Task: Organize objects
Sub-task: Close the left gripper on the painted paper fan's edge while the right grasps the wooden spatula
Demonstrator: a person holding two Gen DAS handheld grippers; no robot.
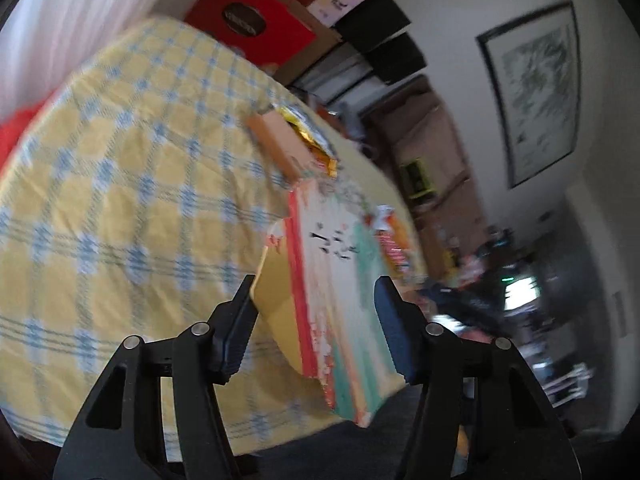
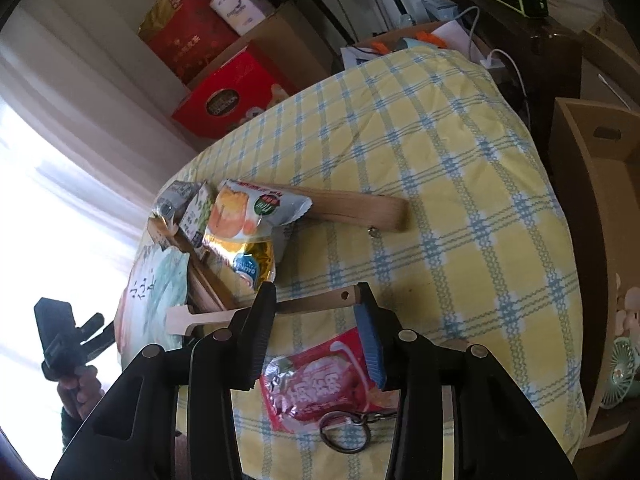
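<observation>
Wooden tray [image 2: 360,206] sits on the checked cloth, its long side rail flat, holding upright snack packs: an orange-and-white chip bag [image 2: 256,210], a gold pouch [image 2: 250,258] in front of it, two small grey-green packets [image 2: 192,204] at the far end. A flat illustrated card [image 1: 340,280] in pale green, white and red with black lettering lies tilted against the tray's near end and overhangs the table edge; a thin wooden paddle with a hole in the handle [image 2: 312,304] lies flat beside it. A red snack pack [image 2: 316,384] lies flat near the table edge, metal key ring [image 2: 346,430] just touching its lower corner.
</observation>
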